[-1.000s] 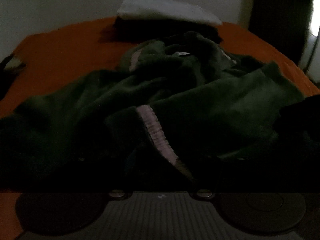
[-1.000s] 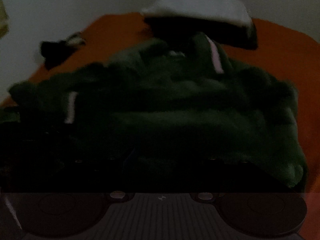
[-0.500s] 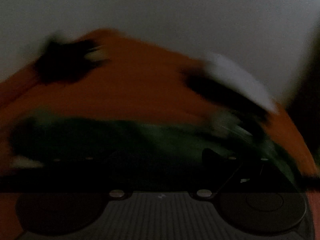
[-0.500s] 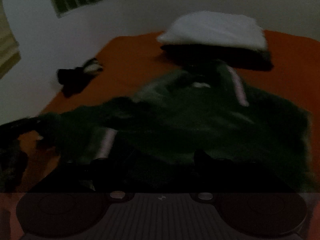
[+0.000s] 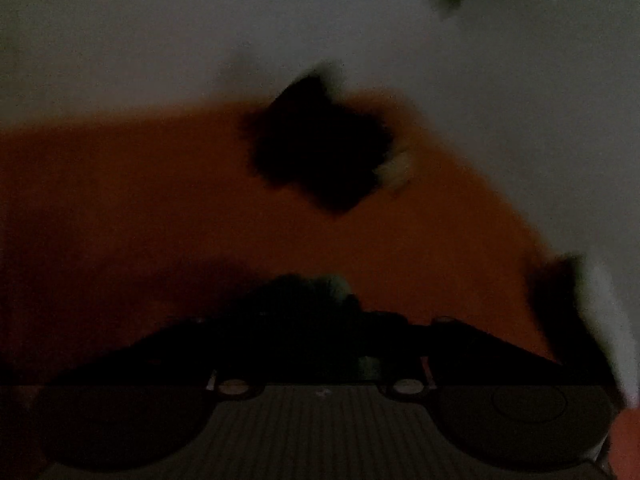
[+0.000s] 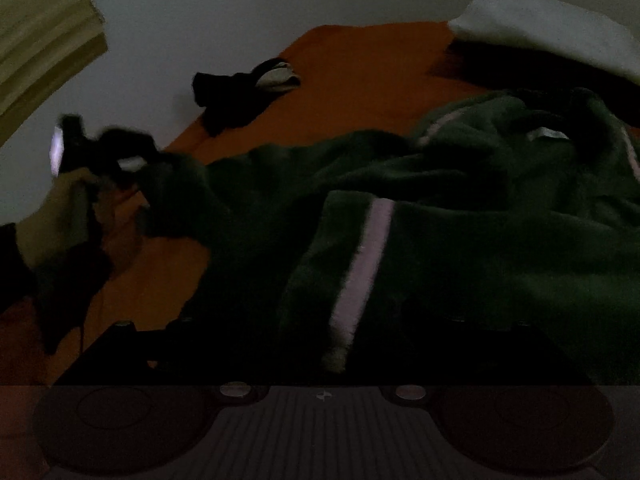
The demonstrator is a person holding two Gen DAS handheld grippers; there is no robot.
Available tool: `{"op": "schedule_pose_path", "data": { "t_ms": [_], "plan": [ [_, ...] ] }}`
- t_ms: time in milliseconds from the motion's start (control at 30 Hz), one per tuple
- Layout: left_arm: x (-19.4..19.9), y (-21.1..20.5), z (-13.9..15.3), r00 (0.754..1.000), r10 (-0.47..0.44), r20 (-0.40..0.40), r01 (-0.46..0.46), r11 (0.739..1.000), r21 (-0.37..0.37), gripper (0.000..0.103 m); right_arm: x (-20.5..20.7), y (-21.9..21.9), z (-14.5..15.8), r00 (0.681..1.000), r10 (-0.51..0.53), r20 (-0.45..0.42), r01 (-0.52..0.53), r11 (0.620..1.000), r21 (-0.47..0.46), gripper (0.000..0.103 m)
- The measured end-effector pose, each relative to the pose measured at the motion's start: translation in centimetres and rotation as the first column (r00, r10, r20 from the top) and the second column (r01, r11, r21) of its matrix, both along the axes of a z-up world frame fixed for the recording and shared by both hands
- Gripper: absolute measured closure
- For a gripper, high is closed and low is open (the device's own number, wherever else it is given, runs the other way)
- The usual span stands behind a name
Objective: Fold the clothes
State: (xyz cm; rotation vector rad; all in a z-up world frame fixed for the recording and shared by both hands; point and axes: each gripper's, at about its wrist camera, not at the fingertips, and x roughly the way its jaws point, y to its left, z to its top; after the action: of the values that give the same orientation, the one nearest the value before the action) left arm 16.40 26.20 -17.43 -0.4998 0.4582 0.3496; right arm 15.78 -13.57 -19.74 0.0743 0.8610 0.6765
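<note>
Bed: one orange-sheeted bed (image 6: 360, 60), the landmark for every place below; it carries all the clothes.
Garment: one dark green fleece garment with pale pink stripes (image 6: 460, 216) sprawls unfolded across the near half of the bed; three stripes show, the largest (image 6: 366, 264) running down its front.
Pillow stack: one white pillow (image 6: 548, 36) lies on a dark folded thing at the bed's far end.
Small clothes: one black bundle with a pale patch (image 6: 240, 92) sits at the bed's far left edge, well apart from the green garment; the left wrist view shows it blurred (image 5: 320, 152).
Writing: one small white tag (image 6: 546, 134) near the garment's collar; nothing on it is readable.
Left tongs: left gripper (image 6: 120, 168) (image 5: 320, 320) is at the garment's left end over the bed's edge, jaws closing with a tuft of green fleece between them; the grip looks tight in the dark.
Right tongs: right gripper (image 6: 320, 344) sits over the garment's near hem, jaws opening; whether cloth is pinched I cannot tell.
Change: a second ago the left camera faced the crumpled garment; now it faces the black bundle, and the garment's left sleeve is drawn out sideways.
</note>
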Motion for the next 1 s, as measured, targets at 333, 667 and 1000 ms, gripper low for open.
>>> {"op": "schedule_pose_path", "data": {
  "t_ms": [333,667,1000],
  "plan": [
    [-7.6,-29.8,8.0,0.532,-0.847,0.009,0.803,0.508,0.311,0.030,-1.8,-12.4,0.6,0.928,-0.317,0.199,0.331,0.943,-0.042,0.018],
    [-8.0,-24.6,1.0,0.678,-0.690,-0.255,0.726,0.571,0.383,0.020,-3.4,-25.0,-0.3,0.825,-0.563,0.045,0.562,0.827,0.022,0.017],
    [-7.3,-20.8,-2.2,0.682,-0.633,-0.368,0.719,0.485,0.498,0.019,-4.0,-26.5,1.3,0.783,-0.616,-0.089,0.621,0.766,0.168,0.007]
  ]
}}
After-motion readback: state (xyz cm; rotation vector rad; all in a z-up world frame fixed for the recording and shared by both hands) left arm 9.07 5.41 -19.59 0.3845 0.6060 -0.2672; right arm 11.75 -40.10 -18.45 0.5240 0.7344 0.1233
